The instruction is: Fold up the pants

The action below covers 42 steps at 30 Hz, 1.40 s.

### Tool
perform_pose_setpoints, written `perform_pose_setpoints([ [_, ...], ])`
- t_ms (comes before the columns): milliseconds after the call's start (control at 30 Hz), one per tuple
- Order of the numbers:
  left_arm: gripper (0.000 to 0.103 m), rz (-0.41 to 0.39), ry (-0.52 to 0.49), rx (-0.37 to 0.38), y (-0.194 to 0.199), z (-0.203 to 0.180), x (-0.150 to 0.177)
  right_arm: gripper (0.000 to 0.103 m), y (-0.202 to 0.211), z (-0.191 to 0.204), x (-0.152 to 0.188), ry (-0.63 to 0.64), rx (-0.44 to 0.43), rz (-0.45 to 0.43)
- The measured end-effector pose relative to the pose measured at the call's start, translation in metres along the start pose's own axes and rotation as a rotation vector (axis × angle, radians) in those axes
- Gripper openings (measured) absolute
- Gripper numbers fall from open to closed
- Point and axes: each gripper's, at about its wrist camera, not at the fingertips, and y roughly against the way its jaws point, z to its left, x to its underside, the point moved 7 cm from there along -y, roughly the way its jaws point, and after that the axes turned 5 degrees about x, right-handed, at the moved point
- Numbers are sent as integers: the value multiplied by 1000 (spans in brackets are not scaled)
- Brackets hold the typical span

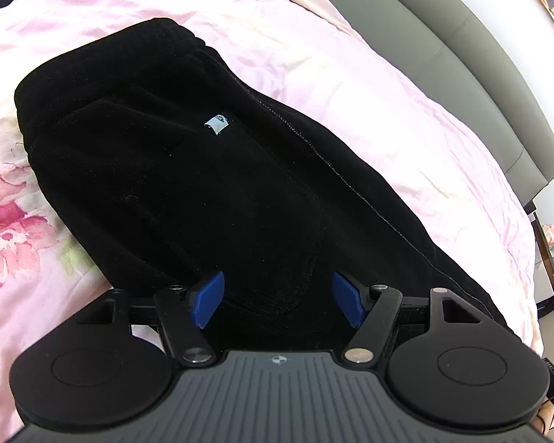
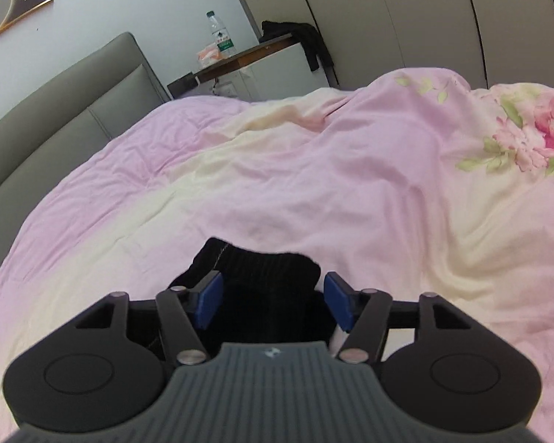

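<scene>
Tongs first: the left tongs (image 1: pixel 279 297) hang over the black pants (image 1: pixel 188 170) with their 2 blue pads (image 1: pixel 208 299) spread wide, nothing pinched between them – released. The right tongs (image 2: pixel 273 302) are also parted; a bunched end of the pants (image 2: pixel 266 284) sits in the gap, and the pads (image 2: pixel 211 299) stand clear of the cloth on both sides, so nothing is grasped.

In the left wrist view, the pants lie folded into a long dark slab running diagonally across the bed, the wider end toward the upper left. A small pale label (image 1: pixel 216 124) shows near their middle, and a stitched seam runs along the right edge. They rest on a pink quilt (image 1: pixel 369 85) printed with large pink flowers (image 1: pixel 7 229).

Beyond the quilt is a grey padded headboard (image 2: pixel 55 125). In the right wrist view – farther back – a nightstand (image 2: pixel 251 55) holds a clear water bottle (image 2: pixel 219 35), with a dark garment (image 2: pixel 306 42) draped over its far end. A framed picture (image 2: pixel 7 3) hangs on the wall, beside pale wardrobe doors (image 2: pixel 406 18).
</scene>
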Motion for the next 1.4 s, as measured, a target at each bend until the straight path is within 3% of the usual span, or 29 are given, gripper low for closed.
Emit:
perform_pose_setpoints([
  [200, 82, 23, -159, 33, -20, -34, 10, 58, -21, -19, 15, -72, -1, 115],
  [333, 82, 20, -200, 58, -39, -59, 12, 64, -41, -27, 30, -148, -83, 232],
  [400, 81, 38, -216, 83, -48, -73, 15, 74, -43, -25, 31, -136, -118, 228],
  [533, 82, 107, -299, 114, -74, -115, 26, 76, -45, -27, 30, -211, -173, 225],
  [567, 81, 127, -325, 118, -83, -127, 29, 74, -45, -27, 30, -228, -183, 225],
  [633, 81, 164, -373, 120, -104, -151, 34, 57, -44, -28, 27, -236, -194, 218],
  [667, 81, 177, -391, 117, -113, -162, 36, 39, -41, -28, 24, -240, -201, 197],
  [700, 81, 187, -407, 115, -120, -175, 40, 29, -37, -26, 20, -242, -230, 172],
  [767, 81, 207, -448, 130, -133, -198, 50, 29, -26, -17, 10, -240, -309, 113],
  [833, 82, 229, -493, 146, -145, -219, 64, 33, -20, -8, 5, -217, -335, 96],
  [933, 82, 271, -541, 140, -166, -241, 83, 42, -32, -10, 17, -205, -246, 180],
  [967, 82, 283, -544, 127, -173, -243, 87, 41, -39, -15, 23, -216, -212, 220],
  [1000, 81, 296, -544, 109, -174, -244, 94, 30, -44, -21, 28, -242, -191, 252],
  [1100, 78, 340, -565, 45, -190, -239, 107, 15, -46, -35, 28, -378, -230, 282],
  [1200, 81, 354, -602, 12, -200, -239, 112, 14, -22, -16, 12, -339, -302, 177],
  [1300, 82, 383, -577, 14, -206, -245, 108, 14, 28, 32, -4, -118, -440, 8],
  [1400, 81, 392, -514, 71, -199, -239, 100, 14, 84, 79, 4, 128, -593, -117],
])
